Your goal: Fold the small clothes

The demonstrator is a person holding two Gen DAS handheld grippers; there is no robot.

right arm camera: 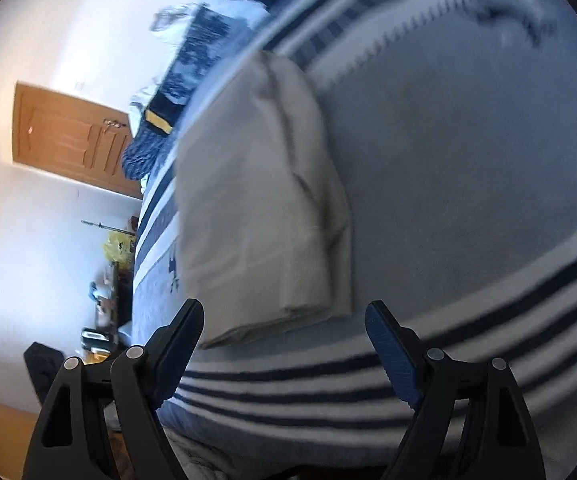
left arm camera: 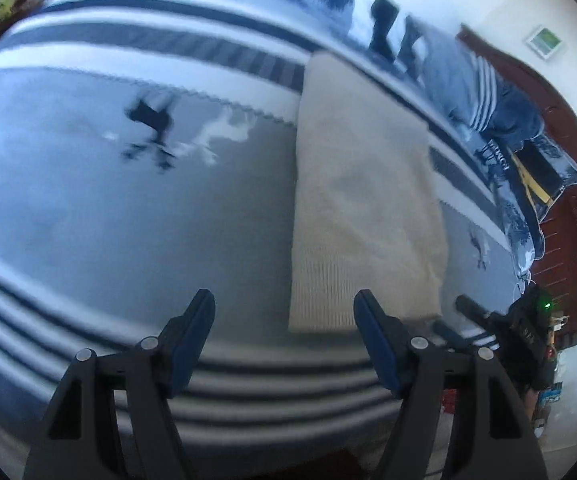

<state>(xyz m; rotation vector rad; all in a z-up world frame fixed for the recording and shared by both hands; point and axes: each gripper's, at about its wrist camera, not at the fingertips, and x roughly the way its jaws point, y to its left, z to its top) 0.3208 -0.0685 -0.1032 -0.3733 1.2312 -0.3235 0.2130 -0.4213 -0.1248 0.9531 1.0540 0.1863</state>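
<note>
A cream knitted garment lies folded into a long narrow strip on the blue-and-white striped bedspread. Its ribbed hem is the near end. My left gripper is open and empty, hovering just short of that hem, its right finger by the hem's near corner. In the right wrist view the same garment shows folded layers along its right side. My right gripper is open and empty, jaws either side of the garment's near end, a little above the bed. The right gripper's body also shows in the left wrist view.
Blue patterned pillows and a dark wooden headboard lie beyond the garment. The bed's near edge has dark stripes. A wooden door and floor clutter stand left of the bed.
</note>
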